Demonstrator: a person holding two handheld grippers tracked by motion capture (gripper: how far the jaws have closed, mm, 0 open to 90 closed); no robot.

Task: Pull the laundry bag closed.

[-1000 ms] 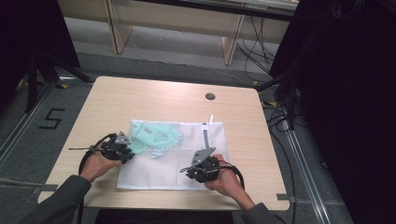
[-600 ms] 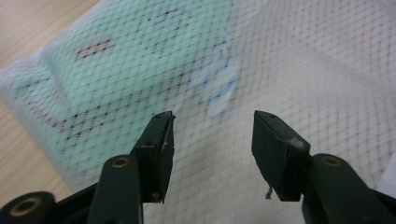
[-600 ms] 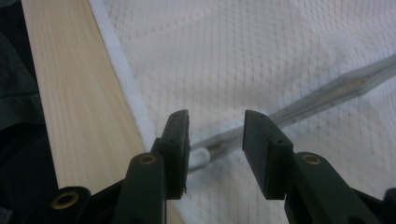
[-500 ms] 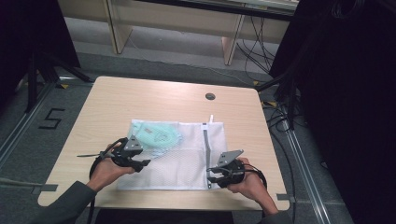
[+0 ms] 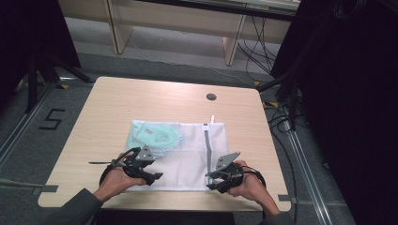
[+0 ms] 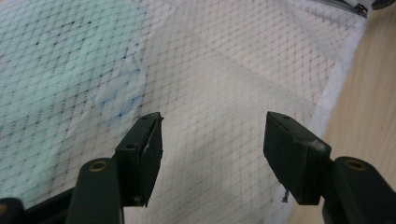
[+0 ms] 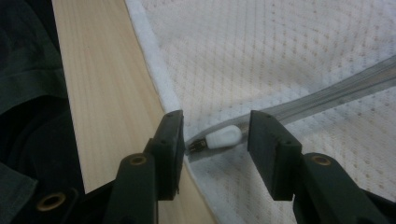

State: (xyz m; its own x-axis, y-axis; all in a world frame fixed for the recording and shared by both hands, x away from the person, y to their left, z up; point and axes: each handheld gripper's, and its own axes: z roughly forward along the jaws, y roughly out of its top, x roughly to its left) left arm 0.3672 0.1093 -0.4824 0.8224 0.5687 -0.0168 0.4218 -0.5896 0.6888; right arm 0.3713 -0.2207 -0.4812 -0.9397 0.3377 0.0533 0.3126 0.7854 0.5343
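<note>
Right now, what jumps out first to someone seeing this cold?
A white mesh laundry bag lies flat mid-table with a pale green item inside at its far left. The right gripper straddles the white zipper pull at the bag's near edge, jaws just opened, not pressing it. The left gripper hovers open over the mesh.

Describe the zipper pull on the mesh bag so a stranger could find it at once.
On the wooden table lies a white mesh bag; follow its grey zipper strip to the bag's near edge. There, between the right gripper's open jaws, sits the zipper pull: a small white tab, smooth, unlike the mesh around it.
</note>
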